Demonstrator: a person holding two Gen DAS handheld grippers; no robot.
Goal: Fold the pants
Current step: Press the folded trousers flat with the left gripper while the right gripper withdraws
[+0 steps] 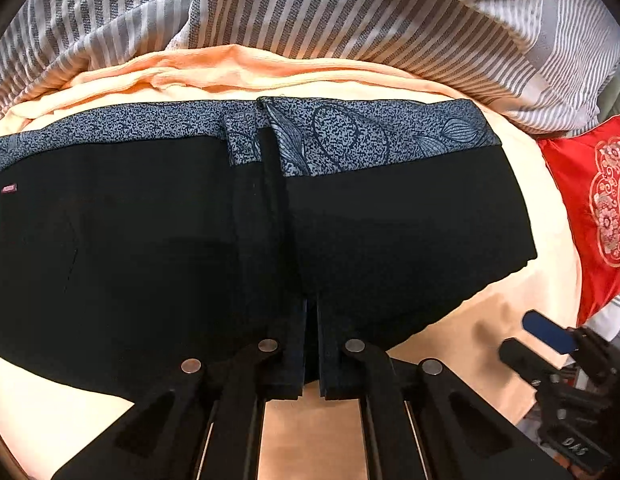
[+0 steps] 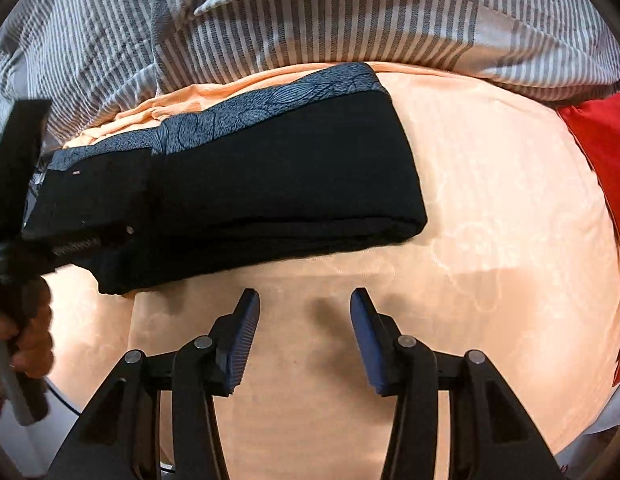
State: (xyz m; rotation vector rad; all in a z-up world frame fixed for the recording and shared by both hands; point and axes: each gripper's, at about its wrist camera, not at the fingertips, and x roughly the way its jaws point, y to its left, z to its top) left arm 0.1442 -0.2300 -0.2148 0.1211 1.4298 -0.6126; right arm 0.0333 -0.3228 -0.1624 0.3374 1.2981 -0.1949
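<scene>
The black pants [image 1: 390, 232] lie folded across the peach sheet [image 2: 490, 200], with the blue-grey patterned waistband [image 1: 350, 136] along the far edge. My left gripper [image 1: 311, 320] points steeply down at the middle of the near edge, and its fingers are shut on the black cloth. In the right wrist view the pants [image 2: 269, 184] run from the left to the centre. My right gripper [image 2: 303, 294] stands open over bare sheet just short of their near edge, with nothing between its blue pads [image 2: 241, 332]. A hand [image 2: 29, 336] at the far left holds the left tool.
A grey-and-white striped duvet [image 1: 350, 20] is bunched along the back, close behind the waistband. A red embroidered cushion [image 1: 590, 208] lies at the right edge of the sheet. Bare peach sheet stretches to the right of the pants.
</scene>
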